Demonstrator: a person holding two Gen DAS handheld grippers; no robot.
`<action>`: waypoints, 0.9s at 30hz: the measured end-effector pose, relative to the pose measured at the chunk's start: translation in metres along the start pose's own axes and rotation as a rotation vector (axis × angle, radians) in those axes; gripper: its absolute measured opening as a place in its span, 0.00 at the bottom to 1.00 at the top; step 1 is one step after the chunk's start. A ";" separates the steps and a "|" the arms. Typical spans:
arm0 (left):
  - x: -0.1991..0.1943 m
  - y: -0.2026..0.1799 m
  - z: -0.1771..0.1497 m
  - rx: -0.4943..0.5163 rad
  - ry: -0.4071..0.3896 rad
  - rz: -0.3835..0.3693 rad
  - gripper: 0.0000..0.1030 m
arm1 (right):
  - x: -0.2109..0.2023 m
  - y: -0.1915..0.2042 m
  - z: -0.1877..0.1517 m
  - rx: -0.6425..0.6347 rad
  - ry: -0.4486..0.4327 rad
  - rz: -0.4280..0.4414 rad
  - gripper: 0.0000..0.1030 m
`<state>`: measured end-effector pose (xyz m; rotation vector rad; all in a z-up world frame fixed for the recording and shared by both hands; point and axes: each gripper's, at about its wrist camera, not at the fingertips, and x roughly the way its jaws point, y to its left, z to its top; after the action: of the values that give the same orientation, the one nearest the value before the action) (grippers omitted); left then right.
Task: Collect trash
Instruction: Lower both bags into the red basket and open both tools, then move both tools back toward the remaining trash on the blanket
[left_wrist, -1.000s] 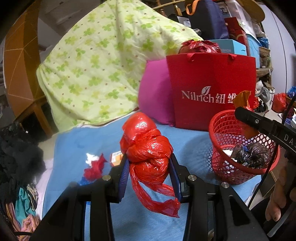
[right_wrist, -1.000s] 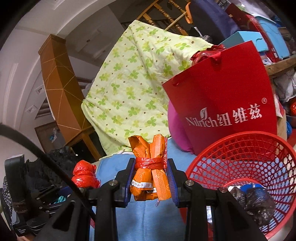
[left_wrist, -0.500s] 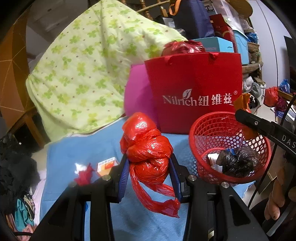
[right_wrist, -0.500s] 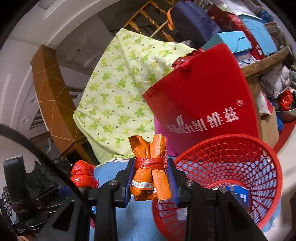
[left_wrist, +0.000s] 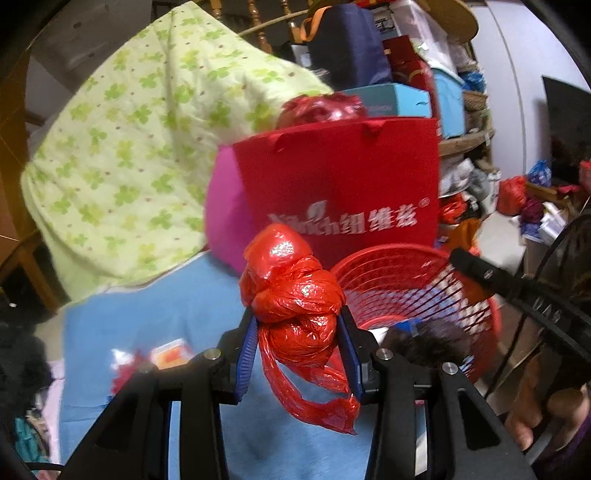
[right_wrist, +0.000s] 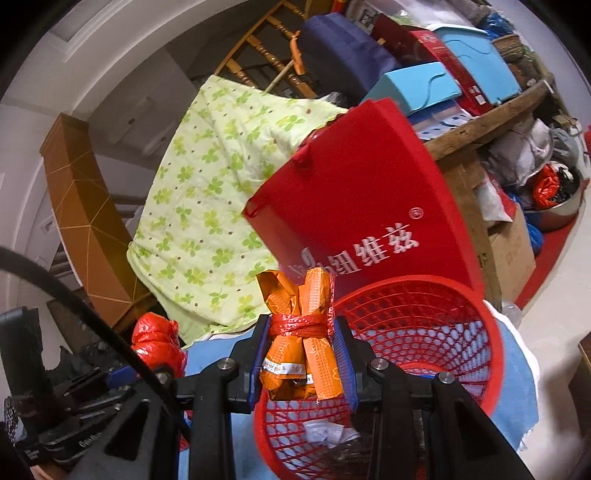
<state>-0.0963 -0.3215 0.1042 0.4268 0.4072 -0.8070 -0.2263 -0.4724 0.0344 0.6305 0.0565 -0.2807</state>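
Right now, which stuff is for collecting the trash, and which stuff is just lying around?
For the job:
red knotted plastic bag, in the left gripper
orange wrapper bundle, in the right gripper
red mesh basket

Just lying about:
red gift bag
green clover quilt
pink cushion
blue boxes

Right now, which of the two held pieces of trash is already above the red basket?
The orange packet bundle in the right tool; the red plastic bag in the left tool is beside the basket.
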 end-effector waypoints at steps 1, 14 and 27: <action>0.002 -0.003 0.002 0.000 -0.005 -0.024 0.42 | -0.001 -0.002 0.001 0.006 -0.002 -0.003 0.36; 0.041 -0.032 -0.001 0.019 -0.010 -0.166 0.66 | 0.001 -0.039 0.006 0.182 0.020 -0.046 0.65; 0.021 0.081 -0.077 -0.140 0.081 0.029 0.69 | 0.007 0.021 -0.002 0.005 -0.037 -0.008 0.68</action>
<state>-0.0358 -0.2450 0.0452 0.3352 0.5287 -0.7295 -0.2134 -0.4571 0.0439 0.6304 0.0225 -0.3001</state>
